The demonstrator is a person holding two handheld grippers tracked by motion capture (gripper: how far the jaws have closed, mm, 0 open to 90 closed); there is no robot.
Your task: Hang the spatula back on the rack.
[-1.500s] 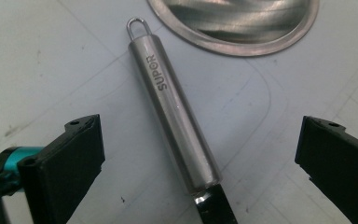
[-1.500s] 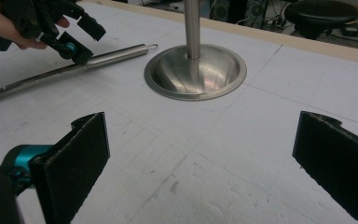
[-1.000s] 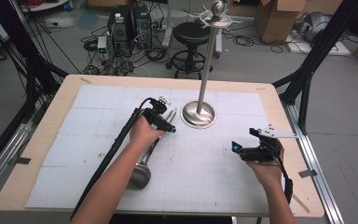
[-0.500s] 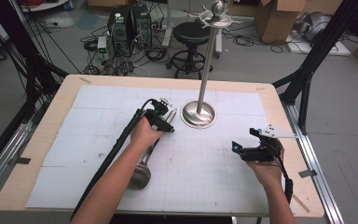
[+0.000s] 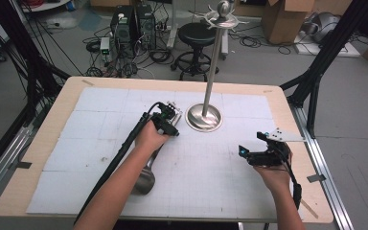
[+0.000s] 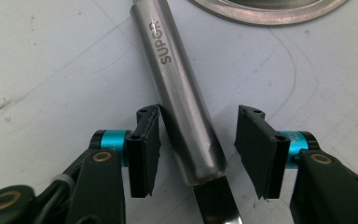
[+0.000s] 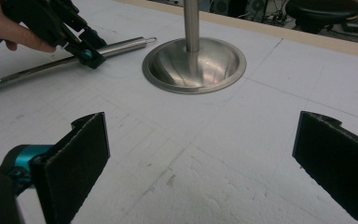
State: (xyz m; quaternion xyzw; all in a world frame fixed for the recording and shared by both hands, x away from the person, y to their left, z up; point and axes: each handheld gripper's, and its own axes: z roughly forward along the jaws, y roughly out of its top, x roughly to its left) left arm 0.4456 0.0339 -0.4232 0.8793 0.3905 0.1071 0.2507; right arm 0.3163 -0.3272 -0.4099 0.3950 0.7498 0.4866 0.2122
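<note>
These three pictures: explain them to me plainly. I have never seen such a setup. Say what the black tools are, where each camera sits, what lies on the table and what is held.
A person stands at a table covered with white sheets, holding a hand-operated gripper with two black jaws in each hand. The high view looks down from above; each of the other two pictures comes from a camera riding on one gripper, looking along its jaws.

On the table stands a metal stand, a tall pole on a round dished base. Beside it lies a steel ladle.

The left gripper straddles the ladle's handle. Its jaws have just been closing: one pad touches the handle, the other is still clear, so nothing is gripped yet. The right gripper rests open over bare table, holding nothing.
</note>
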